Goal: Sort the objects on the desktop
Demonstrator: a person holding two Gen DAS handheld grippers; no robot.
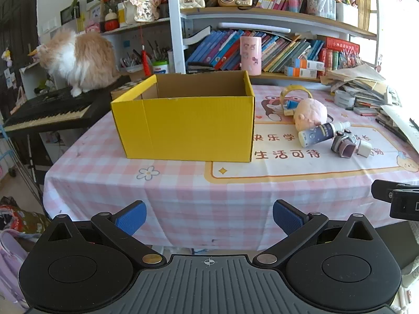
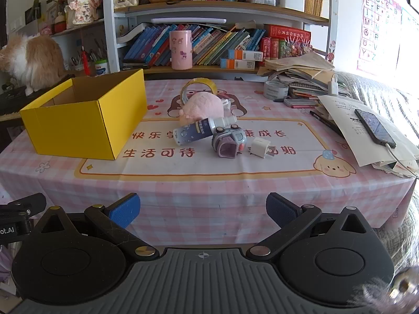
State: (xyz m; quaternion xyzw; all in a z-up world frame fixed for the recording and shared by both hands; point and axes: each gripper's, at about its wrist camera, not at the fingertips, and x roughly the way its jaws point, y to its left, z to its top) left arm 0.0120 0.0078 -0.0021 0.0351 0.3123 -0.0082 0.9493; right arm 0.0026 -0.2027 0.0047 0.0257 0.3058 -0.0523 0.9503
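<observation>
1. The left gripper [image 1: 209, 218] is held low in front of the table edge, level, with its jaws spread wide and nothing between the blue pads [image 1: 132, 218].
2. The right gripper [image 2: 203, 210] has the same pose in the lower part of its own view: jaws wide apart, empty, short of the pink checked tablecloth [image 2: 183, 204].
3. In the left wrist view the right gripper shows as a black part at the right edge, beside the left one.
4. The yellow cardboard box [image 1: 188, 125] stands open at the centre left of the left view; its inside looks empty, though the floor is hidden.
5. To the right of the box lies a cluster: a pink plush toy [image 2: 204, 104], a lying spray bottle [image 2: 201, 128] touching it, a small toy camera [image 2: 229, 141] just beside the bottle, and a white charger plug [image 2: 258, 147] near the camera.
6. A tape roll [image 2: 199, 86] stands behind the plush.
7. A fluffy cat [image 1: 78, 57] sits on a keyboard piano [image 1: 49, 107] in the upper left.
</observation>
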